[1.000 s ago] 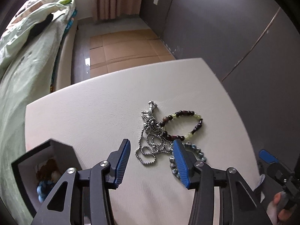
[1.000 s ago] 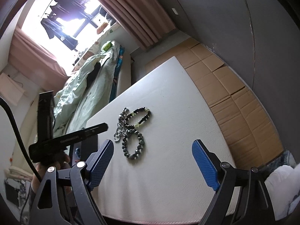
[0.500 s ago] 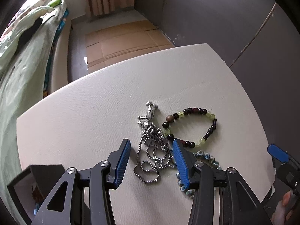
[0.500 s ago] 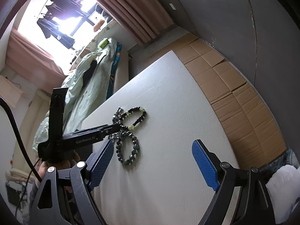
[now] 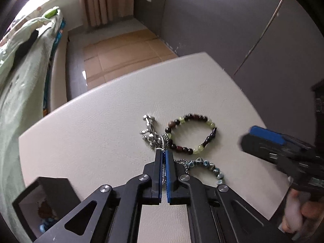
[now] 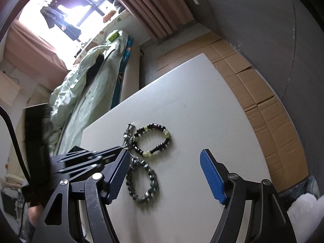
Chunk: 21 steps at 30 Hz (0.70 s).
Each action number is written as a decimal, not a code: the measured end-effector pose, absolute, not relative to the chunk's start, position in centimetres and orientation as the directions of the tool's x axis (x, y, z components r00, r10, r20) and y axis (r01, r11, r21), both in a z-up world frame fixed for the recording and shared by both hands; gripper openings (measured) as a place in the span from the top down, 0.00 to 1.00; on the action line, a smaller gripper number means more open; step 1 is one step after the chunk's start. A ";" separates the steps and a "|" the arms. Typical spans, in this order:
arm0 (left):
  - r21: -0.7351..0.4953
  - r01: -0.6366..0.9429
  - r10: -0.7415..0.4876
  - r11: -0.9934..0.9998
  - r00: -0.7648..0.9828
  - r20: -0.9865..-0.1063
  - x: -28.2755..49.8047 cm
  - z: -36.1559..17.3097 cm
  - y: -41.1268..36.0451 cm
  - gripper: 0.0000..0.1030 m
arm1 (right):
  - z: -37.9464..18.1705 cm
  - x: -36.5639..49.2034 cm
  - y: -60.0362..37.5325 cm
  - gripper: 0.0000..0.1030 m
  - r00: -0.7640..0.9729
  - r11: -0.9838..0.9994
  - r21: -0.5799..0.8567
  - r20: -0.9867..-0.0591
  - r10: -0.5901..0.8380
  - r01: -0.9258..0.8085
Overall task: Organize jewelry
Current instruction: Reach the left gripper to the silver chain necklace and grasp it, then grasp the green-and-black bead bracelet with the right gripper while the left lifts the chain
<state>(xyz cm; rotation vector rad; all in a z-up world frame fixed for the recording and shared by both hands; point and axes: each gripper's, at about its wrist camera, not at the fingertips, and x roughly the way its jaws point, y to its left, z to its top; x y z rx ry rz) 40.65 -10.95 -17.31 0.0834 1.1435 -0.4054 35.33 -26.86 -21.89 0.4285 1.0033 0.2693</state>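
1. Chain pickup is the step in hand, as we judge it: our left gripper is pressed together on the silver chain necklace, links showing between its pads, on the white table.
2. Our right gripper stands spread, its jaws having just been closing somewhat, with nothing pinched; the grey bead bracelet lies between them.
3. Beside the chain rests the dark-and-green bead bracelet.
4. Next we likely must lift the chain clear, without dragging the bracelets, toward the black box at our left.
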 end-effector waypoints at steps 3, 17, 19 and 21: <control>-0.148 0.347 -0.284 0.926 0.383 -0.879 40.5 -15.5 -10.1 0.98 | -22.1 36.4 -26.4 0.38 0.494 0.897 0.441 -0.773 0.398 -0.033; -0.165 0.311 -0.312 0.936 0.515 -0.798 39.7 -8.4 -6.5 0.98 | -22.9 40.1 -23.3 0.48 0.428 0.969 0.225 -0.869 0.249 -0.107; -0.167 0.307 -0.314 0.937 0.531 -0.787 39.6 -7.6 -6.1 0.98 | -22.9 40.4 -22.8 0.49 0.424 0.976 0.180 -0.880 0.215 -0.120; -0.166 0.306 -0.316 0.937 0.545 -0.777 39.4 -6.8 -5.7 0.98 | -22.8 40.6 -22.1 0.49 0.418 0.982 0.127 -0.891 0.174 -0.138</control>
